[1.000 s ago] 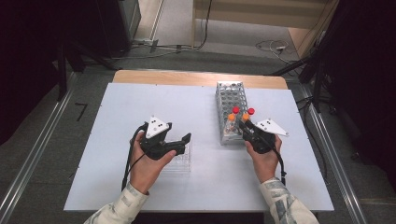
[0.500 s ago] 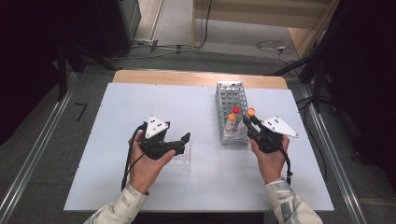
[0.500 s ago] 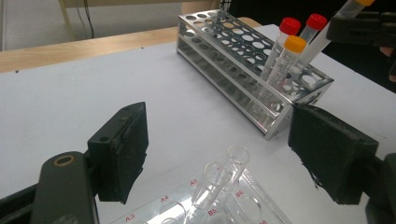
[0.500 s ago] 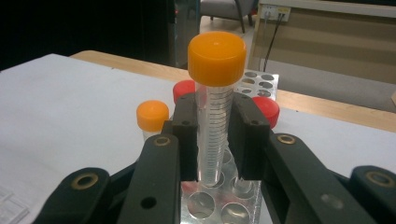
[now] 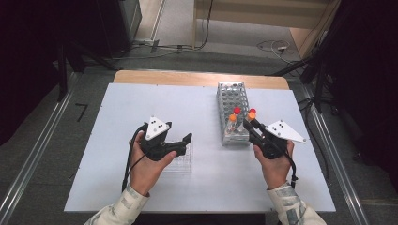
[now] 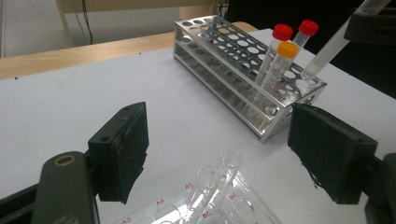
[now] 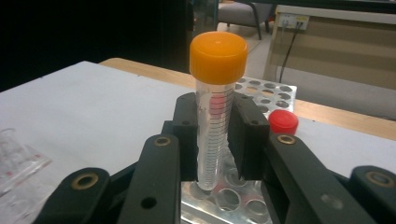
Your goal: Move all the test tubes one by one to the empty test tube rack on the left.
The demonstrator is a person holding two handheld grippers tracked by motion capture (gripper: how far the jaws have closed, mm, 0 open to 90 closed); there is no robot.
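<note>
Right gripper (image 7: 212, 135) lifting an orange-capped tube (image 7: 215, 98) out of the metal rack (image 5: 232, 112).

We see the right jaws clamped on the tube's clear graduated wall below the cap, holding it upright; its tip hangs just above the rack's holes, near the end closest to us, which we judge keeps it clear of the holes as it comes out. Gripping below the cap leaves the cap untouched. Three more capped tubes stay seated at that near end: two red-capped tubes (image 6: 282, 42) and another orange-capped one (image 6: 279, 65). The left gripper (image 6: 217, 154) waits with jaws wide apart and nothing between them, just above the clear plastic rack (image 5: 183, 159) on the white table (image 5: 141, 108), where open glass tubes (image 6: 229, 170) stand. We take this rack for the likely destination.
</note>
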